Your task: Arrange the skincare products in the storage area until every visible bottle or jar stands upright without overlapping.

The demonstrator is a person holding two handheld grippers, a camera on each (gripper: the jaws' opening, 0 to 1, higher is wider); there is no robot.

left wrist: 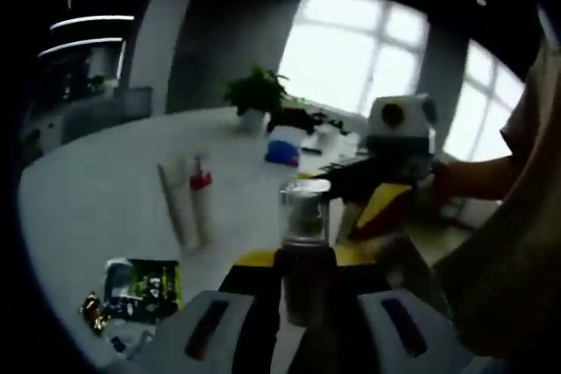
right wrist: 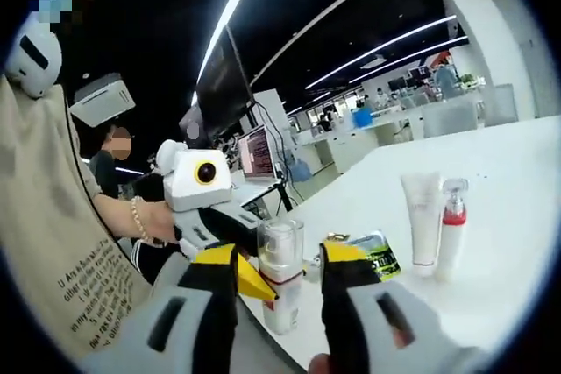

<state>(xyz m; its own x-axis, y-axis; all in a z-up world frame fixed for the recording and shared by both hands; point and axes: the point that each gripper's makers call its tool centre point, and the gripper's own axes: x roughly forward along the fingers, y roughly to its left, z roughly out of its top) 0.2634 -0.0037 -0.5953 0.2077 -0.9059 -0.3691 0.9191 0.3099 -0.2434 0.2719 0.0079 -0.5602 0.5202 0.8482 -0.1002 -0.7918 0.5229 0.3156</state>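
we see the left claw (left wrist: 302,326) pinching a clear-capped bottle (left wrist: 304,251) upright above the white counter (left wrist: 105,190). right claw (right wrist: 279,291) spread around that bottle. white tube (right wrist: 422,216) and red-collared pump bottle (right wrist: 451,227) stand together nearby.

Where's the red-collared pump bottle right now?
In the right gripper view the red-collared pump bottle stands upright on the white table, right of centre, just beside the white tube and right of the green packet.
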